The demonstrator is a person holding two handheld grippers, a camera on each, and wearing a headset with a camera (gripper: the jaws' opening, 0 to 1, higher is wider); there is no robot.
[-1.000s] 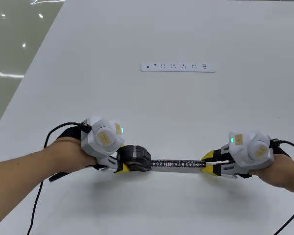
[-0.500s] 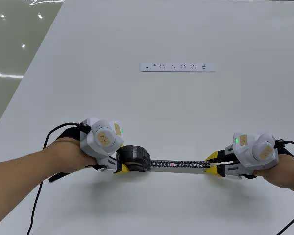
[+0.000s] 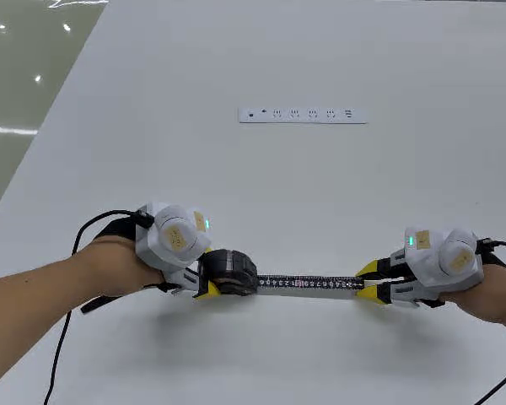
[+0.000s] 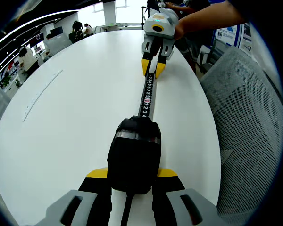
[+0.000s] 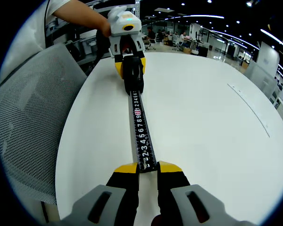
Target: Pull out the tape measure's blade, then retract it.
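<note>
Black, the tape measure's case [image 3: 230,272] sat near the front edge of the white worktop [image 3: 278,194], clamped between the yellow-tipped fingers of the left gripper [image 3: 207,289]. Its blade [image 3: 308,283] ran straight out to the right, where the right gripper [image 3: 368,281] had its fingers pinched together on the blade's end. A white power strip [image 3: 302,114] lay well apart, on the far side of the worktop.

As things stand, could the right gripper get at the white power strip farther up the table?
Probably not yet: the right gripper is shut on the black numbered blade. Nothing stands between it and the white power strip.
</note>
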